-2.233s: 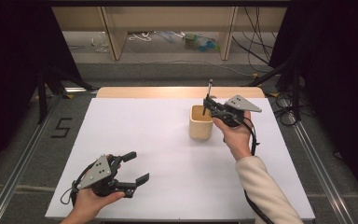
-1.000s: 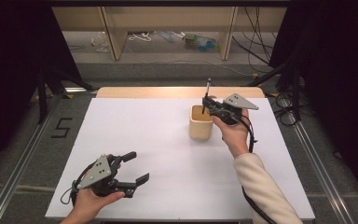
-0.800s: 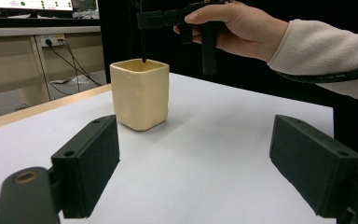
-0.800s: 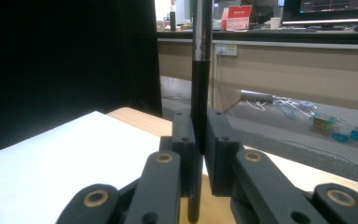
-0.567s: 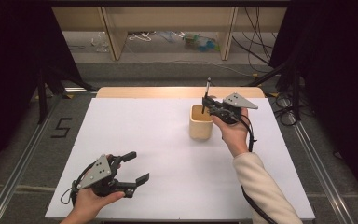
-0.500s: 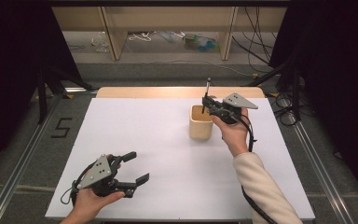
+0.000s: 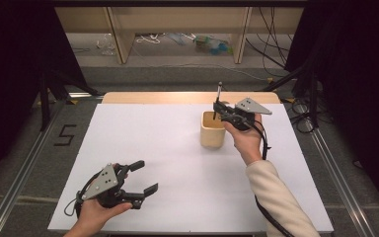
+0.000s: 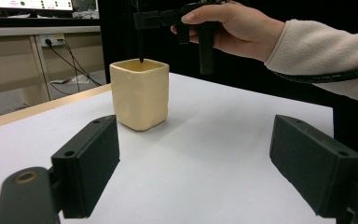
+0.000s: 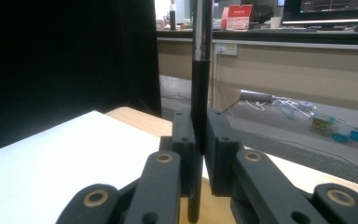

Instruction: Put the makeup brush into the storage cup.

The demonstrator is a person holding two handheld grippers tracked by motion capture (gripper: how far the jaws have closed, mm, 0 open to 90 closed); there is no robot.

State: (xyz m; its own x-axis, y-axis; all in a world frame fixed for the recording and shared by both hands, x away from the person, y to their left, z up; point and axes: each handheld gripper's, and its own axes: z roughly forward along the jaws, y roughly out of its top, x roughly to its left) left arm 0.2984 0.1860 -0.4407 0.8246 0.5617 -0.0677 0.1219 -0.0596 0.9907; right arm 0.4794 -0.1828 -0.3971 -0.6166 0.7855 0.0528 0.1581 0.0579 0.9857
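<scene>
A cream square cup [image 7: 212, 129] [image 8: 139, 93] stands on the white table top, right of centre. Directly above its mouth, my right gripper [image 7: 219, 109] [image 9: 199, 144] is shut on a thin dark pen [image 7: 218, 98] [image 9: 199, 84] that it holds upright, tip just at the cup's rim [image 8: 141, 59]. My left gripper [image 7: 143, 177] [image 8: 200, 163] rests low near the table's front left, jaws open with nothing between them, pointing toward the cup.
The white sheet [image 7: 153, 143] covers most of the table, with a wooden strip [image 7: 177, 97] along its far edge. Shelving and loose cables lie on the floor beyond. A metal rail [image 7: 27, 158] runs beside the table on the left.
</scene>
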